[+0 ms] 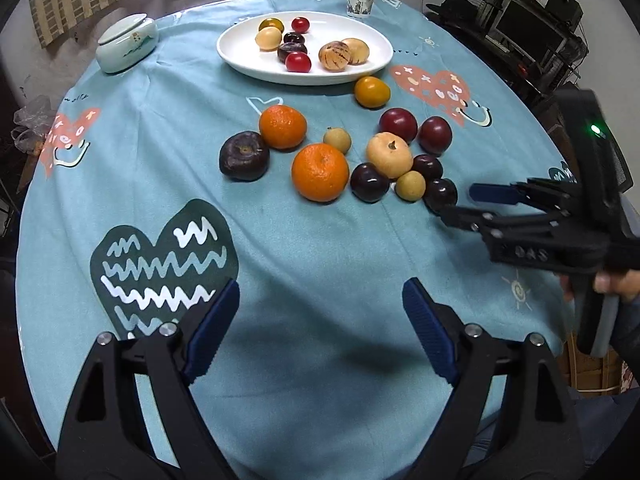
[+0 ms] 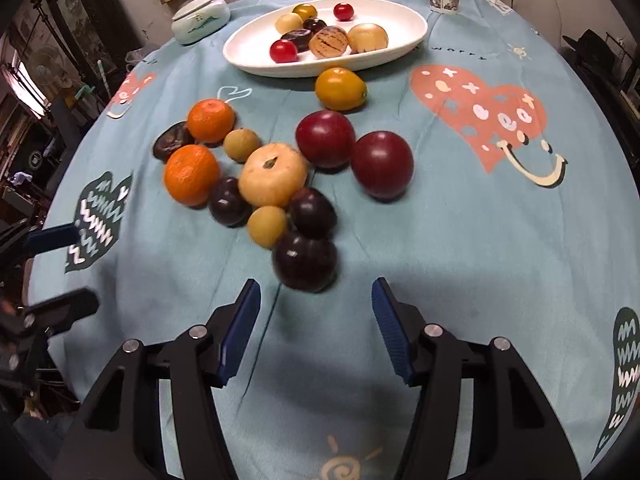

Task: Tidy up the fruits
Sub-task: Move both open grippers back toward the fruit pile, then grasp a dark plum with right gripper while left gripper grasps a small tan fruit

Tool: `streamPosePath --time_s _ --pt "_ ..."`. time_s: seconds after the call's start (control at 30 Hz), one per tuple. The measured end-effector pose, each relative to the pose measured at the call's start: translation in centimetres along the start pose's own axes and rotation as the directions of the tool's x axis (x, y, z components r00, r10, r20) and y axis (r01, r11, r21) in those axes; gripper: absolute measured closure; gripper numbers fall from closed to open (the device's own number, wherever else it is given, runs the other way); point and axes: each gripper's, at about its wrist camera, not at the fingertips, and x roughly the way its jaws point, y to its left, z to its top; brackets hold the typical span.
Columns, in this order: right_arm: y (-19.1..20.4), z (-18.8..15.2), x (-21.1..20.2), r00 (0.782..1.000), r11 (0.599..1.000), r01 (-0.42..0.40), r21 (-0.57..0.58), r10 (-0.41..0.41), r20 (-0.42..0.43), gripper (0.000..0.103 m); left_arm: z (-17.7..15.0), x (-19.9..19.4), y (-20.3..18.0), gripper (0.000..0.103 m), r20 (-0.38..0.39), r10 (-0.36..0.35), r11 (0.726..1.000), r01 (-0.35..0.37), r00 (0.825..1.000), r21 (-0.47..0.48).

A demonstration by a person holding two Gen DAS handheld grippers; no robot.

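Observation:
A white oval plate [image 1: 248, 62] at the far side of the table holds several small fruits. Loose on the blue cloth lie two oranges [image 1: 320, 172], a dark flat fruit [image 1: 244, 156], a yellow-orange fruit [image 1: 372, 92], two red plums [image 2: 382, 164], a pale tan fruit [image 2: 274, 174], small tan fruits and dark plums. My left gripper [image 1: 320, 292] is open over bare cloth, short of the oranges. My right gripper [image 2: 316, 292] is open, and the nearest dark plum [image 2: 306, 260] lies just beyond its fingertips, not between the pads. The right gripper [image 1: 460, 202] also shows from the side beside that plum.
A lidded ceramic jar [image 1: 126, 44] stands at the back left and a paper cup [image 1: 360, 0] behind the plate. A person's hand [image 1: 612, 284] holds the right gripper's handle. Shelves with electronics [image 1: 532, 28] stand past the table's right edge.

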Motion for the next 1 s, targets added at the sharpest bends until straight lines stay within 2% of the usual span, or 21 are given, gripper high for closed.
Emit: streamPosePath --time_s 0.23,0.3,0.4,0.57,0.67,0.8,0.83,0.87,0.93,1.0 --pt "-0.1 0.9 1.3 1.000 1.000 -0.013 -0.001 0.013 -0.028 0.045 -0.3 -0.3 0.0 0.018 -0.006 0.006 1.000 -0.006 1.000 -0.019" --pt "0.1 1.2 1.5 0.999 1.000 -0.009 -0.011 0.008 -0.032 0.050 -0.1 -0.1 -0.3 0.018 -0.011 0.001 1.000 -0.001 1.000 -0.017" --pt "0.2 1.6 1.5 0.999 0.999 -0.028 -0.022 0.027 -0.041 0.067 0.3 0.2 -1.0 0.018 -0.018 -0.003 1.000 0.003 1.000 -0.006" --pt "1.1 1.1 1.4 0.999 0.996 -0.024 -0.082 0.020 -0.041 0.067 1.4 0.7 -2.5 0.017 -0.020 -0.014 1.000 0.015 1.000 0.015" --pt "0.5 1.0 0.6 0.999 0.997 -0.039 -0.070 0.037 -0.029 0.067 2.3 0.9 -3.9 0.017 -0.001 -0.032 0.999 0.032 1.000 0.041" --pt "-2.1 0.5 -1.1 0.999 0.999 -0.032 -0.017 0.032 -0.003 0.067 3.6 1.9 -6.2 0.019 0.018 -0.092 0.993 0.090 0.996 0.078" --pt "-2.9 0.2 -1.4 1.000 1.000 -0.027 -0.004 0.027 -0.002 0.067 4.0 2.4 -6.6 0.027 0.013 -0.097 0.992 0.096 0.995 0.076" --pt "-3.4 0.0 -1.7 1.000 1.000 -0.024 0.006 0.024 0.000 0.067 4.3 3.0 -6.9 0.040 0.003 -0.113 0.991 0.112 0.994 0.074" --pt "-4.3 -0.5 -2.1 1.000 0.999 -0.027 0.025 0.026 0.005 0.067 4.9 4.6 -7.2 0.060 -0.033 -0.141 0.989 0.143 0.989 0.047" --pt "-5.1 -1.1 -2.4 0.999 0.998 -0.035 0.046 0.035 0.009 0.067 5.2 6.0 -7.5 0.063 -0.058 -0.123 0.992 0.125 0.991 0.025"
